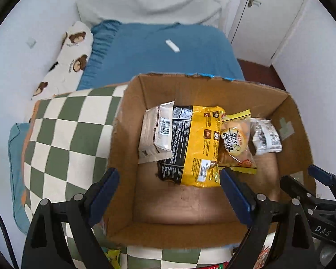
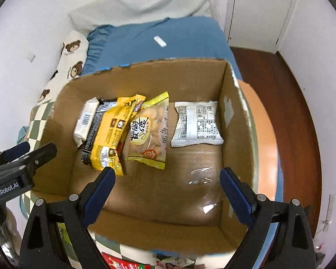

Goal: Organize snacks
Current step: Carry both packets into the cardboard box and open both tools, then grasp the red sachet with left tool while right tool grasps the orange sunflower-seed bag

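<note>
An open cardboard box (image 1: 127, 116) (image 2: 230, 103) sits on a checkered cushion on the bed. Inside lie a beige packet (image 1: 155, 132) (image 2: 85, 123), a yellow and black bag (image 1: 194, 148) (image 2: 109, 134), a clear yellow-edged bun packet (image 1: 236, 141) (image 2: 150, 132) and a white packet (image 1: 265, 135) (image 2: 197, 123). My left gripper (image 1: 170, 190) is open and empty above the box's near left side. My right gripper (image 2: 168, 190) is open and empty above the box's near right part. Each gripper shows at the edge of the other's view.
A green and white checkered cushion (image 1: 62, 139) lies under the box. More snack packets (image 2: 127, 263) peek out below the box's near wall. A white remote (image 1: 172, 46) lies on the blue bedsheet. A bear-print pillow (image 1: 71, 56) lies far left. A door and wooden floor (image 2: 280, 94) are at the right.
</note>
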